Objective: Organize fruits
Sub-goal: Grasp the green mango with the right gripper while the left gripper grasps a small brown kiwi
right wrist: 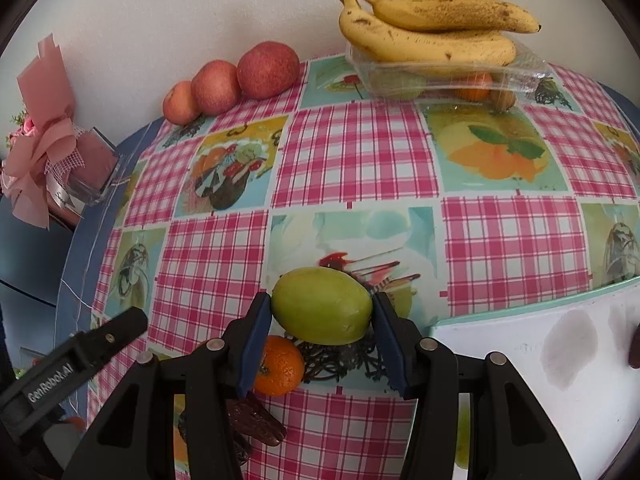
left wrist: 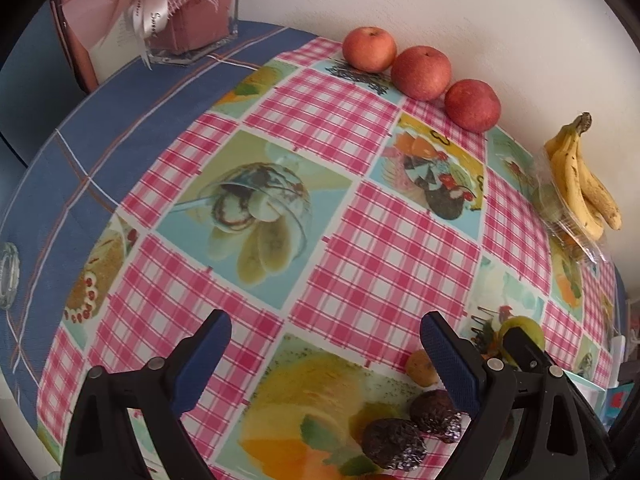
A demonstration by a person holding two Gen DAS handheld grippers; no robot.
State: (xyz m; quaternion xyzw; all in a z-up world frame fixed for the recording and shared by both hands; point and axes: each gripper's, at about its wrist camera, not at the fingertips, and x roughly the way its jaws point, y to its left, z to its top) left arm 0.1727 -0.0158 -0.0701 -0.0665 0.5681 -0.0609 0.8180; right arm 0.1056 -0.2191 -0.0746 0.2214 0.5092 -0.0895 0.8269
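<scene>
A green fruit (right wrist: 322, 305) was gripped between the blue pads (right wrist: 253, 350) of the right gripper (right wrist: 320, 344), the jaws being closed against its two sides; the fruit was held just above the checked tablecloth (right wrist: 352, 152). An orange (right wrist: 279, 365) was seen directly beneath and to the left of the held fruit, partly hidden by the left pad; two dark wrinkled fruits (right wrist: 256, 426) were lying nearer still, under the gripper's frame. A white board (right wrist: 520, 340) with a teal edge was lying to the right of the gripper, on the cloth.

The left gripper (left wrist: 326, 360) was held wide open with nothing between its pads; it was pointed across the bare middle of the cloth; the dark wrinkled fruits were found beside its right finger (left wrist: 450, 364), with a small yellowish fruit (left wrist: 420, 368) just behind them; the tip of the right gripper and the green fruit were visible past that finger.

Further out, three red apples (right wrist: 232, 80) were lined up against the wall, touching one another; a bunch of bananas (right wrist: 432, 32) was resting on a clear plastic tray (right wrist: 524, 76) near the wall, with other fruit seen dimly inside it; a glass box (left wrist: 192, 12) with pink wrapping and ribbon was standing on the blue cloth at the far left corner; a glass dish (left wrist: 8, 276) was partly seen at the left edge of the left wrist view.
</scene>
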